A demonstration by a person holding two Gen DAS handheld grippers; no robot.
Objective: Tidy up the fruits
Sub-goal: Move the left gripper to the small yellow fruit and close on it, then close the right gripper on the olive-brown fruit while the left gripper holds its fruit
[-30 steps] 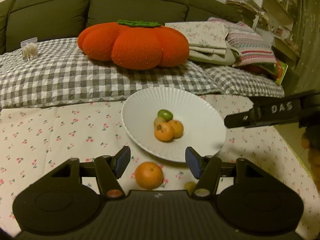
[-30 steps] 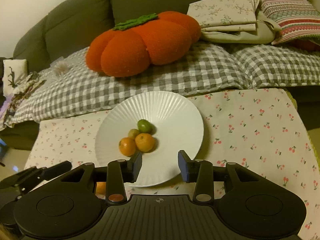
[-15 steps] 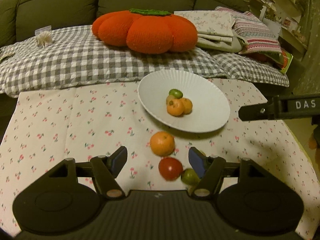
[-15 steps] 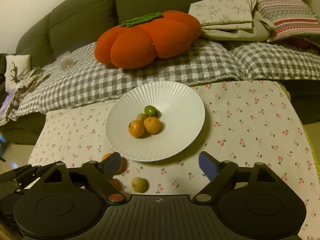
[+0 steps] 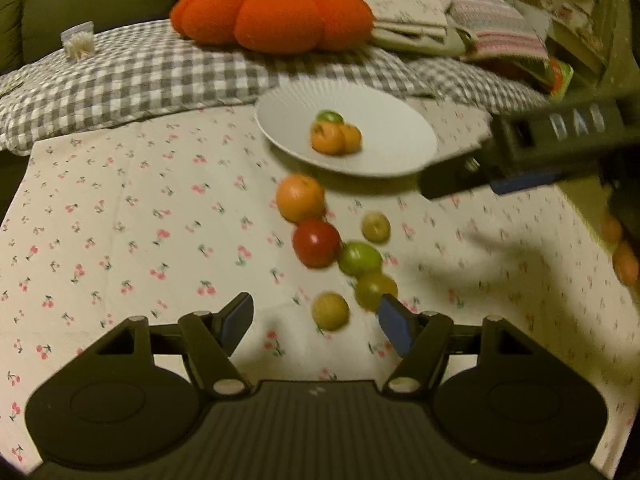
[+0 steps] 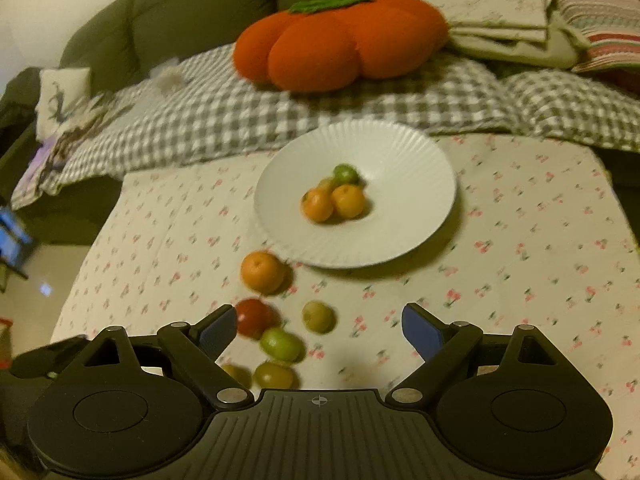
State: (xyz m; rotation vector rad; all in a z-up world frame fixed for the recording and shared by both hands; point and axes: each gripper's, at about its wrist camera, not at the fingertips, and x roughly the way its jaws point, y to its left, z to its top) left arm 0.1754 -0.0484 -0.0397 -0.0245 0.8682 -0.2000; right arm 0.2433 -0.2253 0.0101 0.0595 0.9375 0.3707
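- A cherry-print tablecloth (image 5: 132, 208) covers the table in front of a dark green sofa (image 6: 192, 4), whose seat carries a grey checked blanket (image 5: 132, 76), an orange pumpkin-shaped cushion (image 6: 340, 40) and folded linens (image 6: 496, 4).
- A white ribbed plate (image 6: 404, 152) sits on the cloth near the sofa edge; in its middle lie two small oranges (image 6: 334, 202) touching each other, with a green fruit (image 6: 346, 173) just behind them.
- The other fruits lie on the cloth in a loose trail in front of the plate: a larger orange (image 5: 300, 198) just beside the rim, a red tomato (image 5: 316, 242) touching it on the near side, then a bright green fruit (image 5: 360, 258) and an olive-green fruit (image 5: 375, 290).
- A pale yellow-green fruit (image 5: 376, 227) lies apart to the right of the tomato, and a yellowish fruit (image 5: 330, 311) lies nearest the left gripper (image 5: 314, 320).
- The left gripper's jaws are spread wide with nothing between them, above the near end of the trail.
- The right gripper (image 6: 318, 328) is likewise spread apart and empty; in the left wrist view it shows as a blurred black bar at the right, near the plate's edge.
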